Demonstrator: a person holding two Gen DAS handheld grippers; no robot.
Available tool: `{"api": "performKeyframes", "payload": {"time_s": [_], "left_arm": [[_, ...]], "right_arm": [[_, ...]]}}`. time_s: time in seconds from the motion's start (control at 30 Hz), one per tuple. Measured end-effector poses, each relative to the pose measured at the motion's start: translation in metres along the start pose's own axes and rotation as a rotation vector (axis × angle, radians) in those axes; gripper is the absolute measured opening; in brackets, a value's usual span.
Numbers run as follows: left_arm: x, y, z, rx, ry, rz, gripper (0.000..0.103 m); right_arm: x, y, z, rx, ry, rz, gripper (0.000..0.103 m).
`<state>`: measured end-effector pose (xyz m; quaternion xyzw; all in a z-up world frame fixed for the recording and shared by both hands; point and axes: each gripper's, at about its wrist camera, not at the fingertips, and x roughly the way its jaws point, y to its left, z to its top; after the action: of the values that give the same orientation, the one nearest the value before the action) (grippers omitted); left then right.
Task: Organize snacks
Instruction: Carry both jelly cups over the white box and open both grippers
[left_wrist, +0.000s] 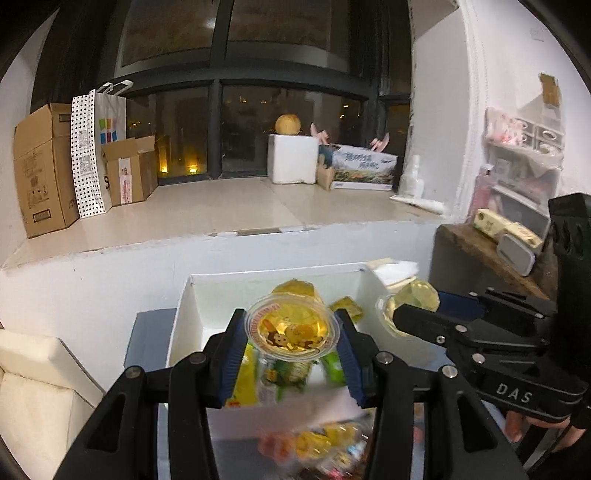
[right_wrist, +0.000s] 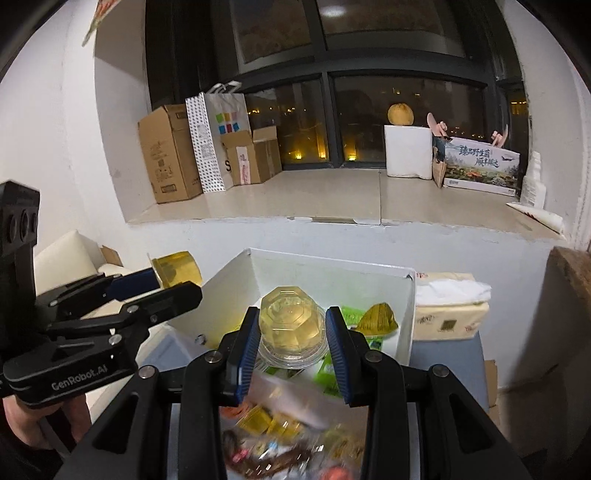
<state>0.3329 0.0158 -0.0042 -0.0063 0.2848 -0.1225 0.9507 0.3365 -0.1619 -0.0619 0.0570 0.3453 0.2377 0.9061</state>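
Observation:
My left gripper (left_wrist: 291, 328) is shut on a yellow jelly cup (left_wrist: 291, 330), lid toward the camera, held above a white box (left_wrist: 188, 314). My right gripper (right_wrist: 291, 326) is shut on a second yellow jelly cup (right_wrist: 290, 325), held bottom up over the same white box (right_wrist: 406, 314). Each gripper shows in the other's view, the right one (left_wrist: 406, 314) and the left one (right_wrist: 173, 284), both holding their cups. Inside the box lie green and yellow snack packets (right_wrist: 354, 317) and a gold wrapped snack (right_wrist: 380, 319). Blurred loose snacks (right_wrist: 280, 435) lie below the grippers.
A tissue pack (right_wrist: 450, 314) stands right of the box. A window sill (left_wrist: 221, 210) behind holds cardboard boxes (left_wrist: 40, 170), a paper bag (left_wrist: 99, 147), a white foam box (left_wrist: 293, 158) and a printed carton (left_wrist: 364, 166). A wooden shelf (left_wrist: 480, 251) is at the right.

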Motion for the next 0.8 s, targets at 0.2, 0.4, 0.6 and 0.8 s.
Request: {"api": "performKeyframes", "payload": {"time_s": [0.2,0.4,0.6,0.8], "left_arm": [[0.048,0.015,-0.010,-0.007,0.068,0.005,0.052],[0.071,0.037,-0.031,-0.075,0.108,0.002,0.103],[0.064,0.041,-0.033,-0.071,0.103,0.013,0.103],[0.044,0.035,-0.027,-0.056,0.087,0.011,0.103]], "right_arm": [[0.048,-0.017,-0.009,0.000,0.096,-0.065,0.040],[0.057,-0.031,-0.025,0.002,0.081,-0.126,0.095],[0.048,-0.039,-0.024,0.032,0.062,-0.133,0.095],[0.035,-0.035,-0.021,0.040,0.042,-0.130,0.095]]}}
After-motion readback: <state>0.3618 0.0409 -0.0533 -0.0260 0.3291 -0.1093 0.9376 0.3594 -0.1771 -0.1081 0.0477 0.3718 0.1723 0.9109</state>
